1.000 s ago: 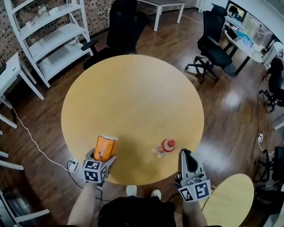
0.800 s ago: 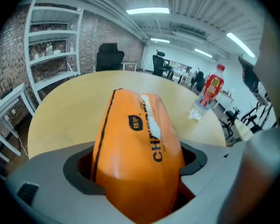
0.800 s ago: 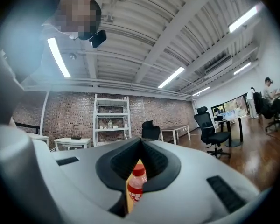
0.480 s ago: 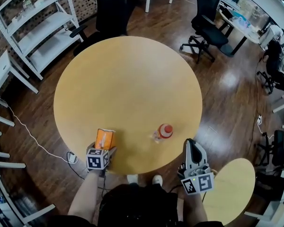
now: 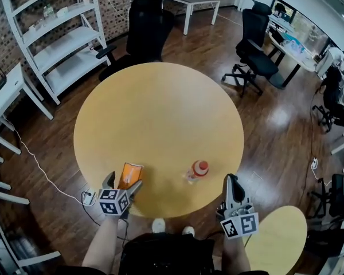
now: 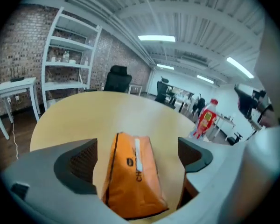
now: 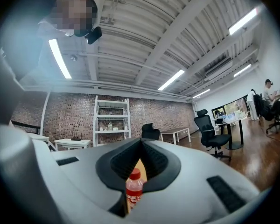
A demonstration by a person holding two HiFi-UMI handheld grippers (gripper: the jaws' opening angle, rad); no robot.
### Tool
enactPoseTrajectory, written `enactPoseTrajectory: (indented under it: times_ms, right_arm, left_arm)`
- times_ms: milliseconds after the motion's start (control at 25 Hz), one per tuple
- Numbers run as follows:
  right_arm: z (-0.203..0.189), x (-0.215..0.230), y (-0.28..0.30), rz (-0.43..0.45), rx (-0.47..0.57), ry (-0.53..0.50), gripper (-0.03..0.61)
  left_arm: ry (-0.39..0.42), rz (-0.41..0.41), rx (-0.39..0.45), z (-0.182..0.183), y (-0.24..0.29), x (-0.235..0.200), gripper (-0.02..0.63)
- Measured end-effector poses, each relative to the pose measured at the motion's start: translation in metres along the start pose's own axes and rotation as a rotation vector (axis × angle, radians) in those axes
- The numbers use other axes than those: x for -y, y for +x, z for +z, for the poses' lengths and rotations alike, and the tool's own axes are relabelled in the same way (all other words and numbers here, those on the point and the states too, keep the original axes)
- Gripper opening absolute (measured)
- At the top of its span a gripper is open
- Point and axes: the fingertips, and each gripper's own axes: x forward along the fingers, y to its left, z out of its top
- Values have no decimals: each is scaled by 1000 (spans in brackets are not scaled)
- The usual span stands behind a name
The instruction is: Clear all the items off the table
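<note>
Orange pouch (image 6: 133, 176) lies between left tongs (image 6: 136, 146), just spread wide; right tongs (image 7: 141, 148) pressed together behind bottle (image 7: 134, 190)

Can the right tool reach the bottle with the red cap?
Probably yes. The bottle stands close ahead of the right tool, nothing between them, though its jaws are together and must open first.

The left gripper (image 5: 124, 181) and the right gripper (image 5: 231, 181) both have pale grey moulded plastic bodies. Each carries a white marker cube (image 5: 113, 202) printed with black squares. The pads (image 6: 79, 164) are dark grey, curved and finely ribbed. The person wears a black top (image 5: 160, 256) and white shoes (image 5: 158, 227).
</note>
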Motion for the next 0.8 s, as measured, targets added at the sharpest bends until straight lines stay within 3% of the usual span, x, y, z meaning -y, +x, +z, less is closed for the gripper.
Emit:
enactPoseTrajectory:
  times_ms: [120,240,360,440,480,520,600,680,800]
  right_arm:
    - [9,0,2,24,22,-11,3]
    - [24,1,4,50,52,-27,3]
    - [43,-5,4,88,93,-48,3]
    - [56,-9,1,122,132,-61,3]
    - [61,-9,-1,135,147,-67,3]
    - [65,-8,-3,144,156,-72,3]
    - [70,-4,-4,150,164,-78,3]
    - [75,0,-5,159,173,-78,3]
    - [79,2,-8,182,177,-84,3]
  left_arm:
    - [-31,-25,145,46,-21,7,529]
    - [11,-41,250,90,-41,21,480]
    - [34,-58,362,133,-65,37,472]
    - [61,-73,507,166,-95,55,423]
    - [86,-72,603,183,-116,65,342]
    - [113,-63,694,200,-136,75,214]
    - [143,-47,808,224,-165,91,7]
    - [146,-62,839,233,-175,103,-6]
    - [194,-53,802,223,-173,117,-6]
